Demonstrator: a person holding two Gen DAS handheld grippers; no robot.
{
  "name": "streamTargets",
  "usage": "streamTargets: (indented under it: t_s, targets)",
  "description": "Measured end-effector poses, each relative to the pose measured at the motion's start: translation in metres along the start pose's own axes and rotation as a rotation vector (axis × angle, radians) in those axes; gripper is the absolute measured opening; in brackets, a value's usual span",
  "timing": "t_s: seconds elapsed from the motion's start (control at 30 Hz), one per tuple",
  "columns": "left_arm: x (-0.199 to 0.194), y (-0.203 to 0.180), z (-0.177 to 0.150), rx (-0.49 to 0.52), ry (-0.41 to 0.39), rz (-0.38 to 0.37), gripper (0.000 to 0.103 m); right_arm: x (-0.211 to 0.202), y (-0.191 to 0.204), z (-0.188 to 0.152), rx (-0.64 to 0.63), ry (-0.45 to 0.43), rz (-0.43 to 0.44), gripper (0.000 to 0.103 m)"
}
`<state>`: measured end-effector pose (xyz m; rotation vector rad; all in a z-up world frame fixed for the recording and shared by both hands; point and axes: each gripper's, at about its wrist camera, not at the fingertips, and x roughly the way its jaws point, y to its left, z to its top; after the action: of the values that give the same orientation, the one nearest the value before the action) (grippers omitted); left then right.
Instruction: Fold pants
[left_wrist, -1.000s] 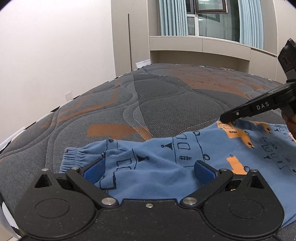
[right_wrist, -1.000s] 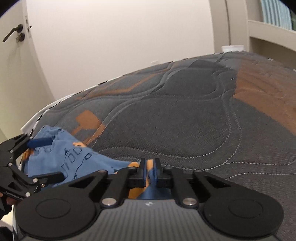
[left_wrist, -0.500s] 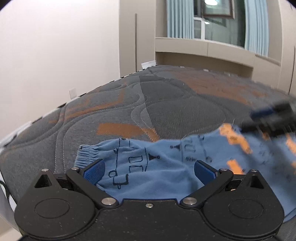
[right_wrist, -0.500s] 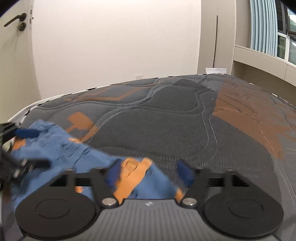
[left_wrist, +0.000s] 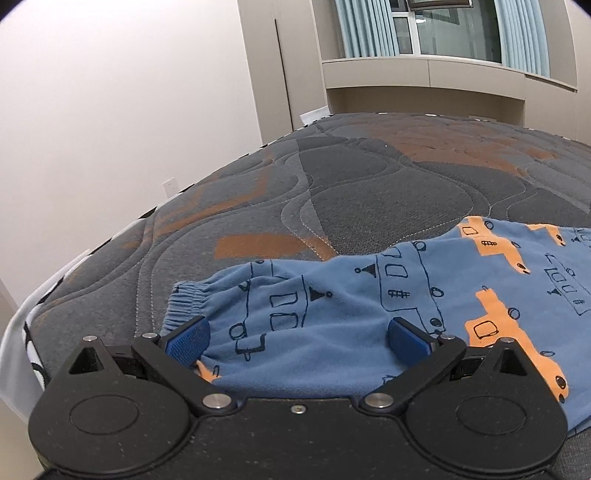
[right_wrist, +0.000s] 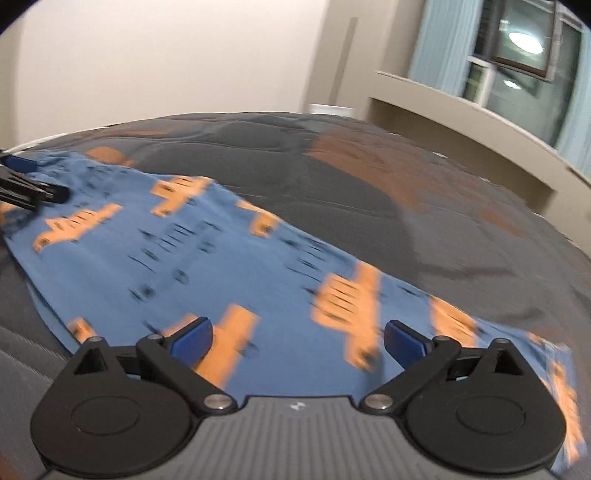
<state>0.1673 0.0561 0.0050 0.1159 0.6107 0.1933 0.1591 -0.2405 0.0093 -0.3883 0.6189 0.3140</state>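
On a grey-and-orange quilted mattress (left_wrist: 369, 192), blue pants (left_wrist: 332, 314), left gripper (left_wrist: 297, 338) released, right gripper (right_wrist: 298, 339) jaws opening, curtained window (left_wrist: 443, 29) beyond.

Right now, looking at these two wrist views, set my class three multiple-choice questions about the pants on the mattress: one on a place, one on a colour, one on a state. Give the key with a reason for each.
1. Where do the pants lie?
A. on the quilted mattress
B. on the window ledge
C. on the floor

2. What colour are the filled-in vehicle prints on the blue fabric?
A. green
B. orange
C. white

3. How do the left gripper's jaws stand?
A. clamped on the elastic cuff
B. wide apart, the pads not pressing the cloth
C. shut on nothing

Key:
1 A, the fabric is spread over the grey and orange quilting.
2 B, orange shapes show among the outline drawings in both views.
3 B, the blue pads stand far apart with cloth lying loose between them.
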Motion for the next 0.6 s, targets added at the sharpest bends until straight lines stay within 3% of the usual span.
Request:
streamTargets:
  t_s: [0.13,0.2,0.37,0.6]
  targets:
    - [-0.009,-0.007,0.004,-0.005,-0.011,0.026,0.102,-0.019,-0.022,-0.020,0.076,-0.008,-0.055,0.103]
    - [-0.013,-0.016,0.009,-0.016,-0.032,0.002,0.102,-0.033,-0.034,-0.031,0.133,-0.023,-0.089,0.103]
    - [-0.023,-0.069,0.026,0.005,-0.093,-0.138,0.102,-0.066,-0.065,-0.062,0.292,-0.043,-0.164,0.103]
    - [-0.027,-0.168,0.040,0.104,-0.080,-0.384,0.102,-0.110,-0.117,-0.111,0.583,-0.107,-0.172,0.103]
